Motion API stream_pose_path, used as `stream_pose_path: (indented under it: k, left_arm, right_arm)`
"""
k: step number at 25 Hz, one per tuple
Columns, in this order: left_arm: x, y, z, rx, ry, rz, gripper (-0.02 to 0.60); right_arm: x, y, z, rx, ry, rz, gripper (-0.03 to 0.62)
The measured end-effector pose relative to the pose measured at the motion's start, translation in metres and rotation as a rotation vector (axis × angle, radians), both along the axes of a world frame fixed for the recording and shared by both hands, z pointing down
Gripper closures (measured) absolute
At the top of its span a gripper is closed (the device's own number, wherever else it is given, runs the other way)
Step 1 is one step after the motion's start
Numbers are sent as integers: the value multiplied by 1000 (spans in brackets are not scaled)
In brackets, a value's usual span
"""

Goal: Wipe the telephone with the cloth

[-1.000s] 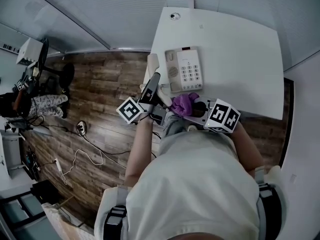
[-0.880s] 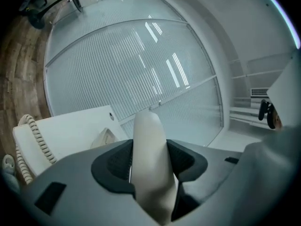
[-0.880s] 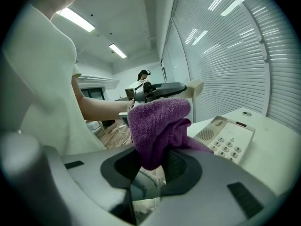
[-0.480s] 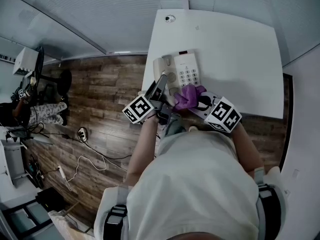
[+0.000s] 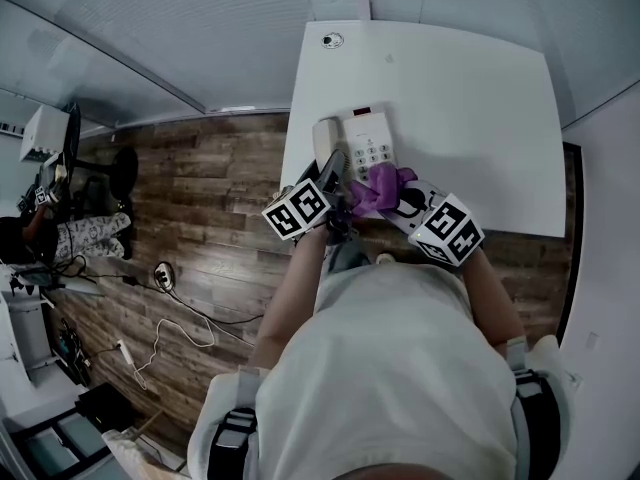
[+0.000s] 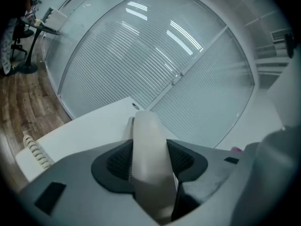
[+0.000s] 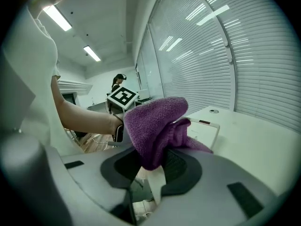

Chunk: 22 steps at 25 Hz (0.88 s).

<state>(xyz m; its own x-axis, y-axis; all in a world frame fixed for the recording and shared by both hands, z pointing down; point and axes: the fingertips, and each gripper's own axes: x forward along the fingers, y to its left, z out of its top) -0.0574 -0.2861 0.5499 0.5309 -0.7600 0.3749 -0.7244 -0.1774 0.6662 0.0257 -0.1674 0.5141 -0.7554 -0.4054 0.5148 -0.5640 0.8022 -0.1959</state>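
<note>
The cream telephone base (image 5: 372, 140) sits near the front left corner of the white table (image 5: 470, 98). My left gripper (image 5: 333, 170) is shut on the cream handset (image 5: 325, 140), which it holds along the base's left side. In the left gripper view the handset (image 6: 149, 154) stands between the two dark pads, and its coiled cord (image 6: 35, 149) hangs at the left. My right gripper (image 5: 393, 197) is shut on the purple cloth (image 5: 383, 187), which lies against the base's near edge. In the right gripper view the cloth (image 7: 155, 124) bulges above the jaws, with the base (image 7: 205, 131) just behind it.
The table's left edge (image 5: 291, 148) drops to a wooden floor (image 5: 210, 188) with cables (image 5: 170, 288). A round grommet (image 5: 332, 40) sits at the table's far left corner. Glass walls with blinds (image 6: 141, 46) run behind the table. Office clutter (image 5: 60, 198) stands far left.
The left gripper has carried the handset rightward from beyond the table edge to the base's left side. The right gripper has pushed the cloth up against the phone's near edge.
</note>
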Motion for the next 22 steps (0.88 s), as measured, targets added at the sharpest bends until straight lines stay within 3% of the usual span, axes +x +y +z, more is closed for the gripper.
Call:
stream_pose_path:
  k: [12, 18, 22]
  left_arm:
    - [7, -13, 17, -12, -190, -9, 356]
    - [12, -14, 19, -12, -297, -20, 356]
    - [16, -13, 19, 0, -329, -5, 356]
  right_arm:
    - [22, -18, -5, -8, -51, 140, 479]
    - [27, -19, -8, -10, -63, 153, 479]
    - [28, -18, -9, -9, -73, 155, 479]
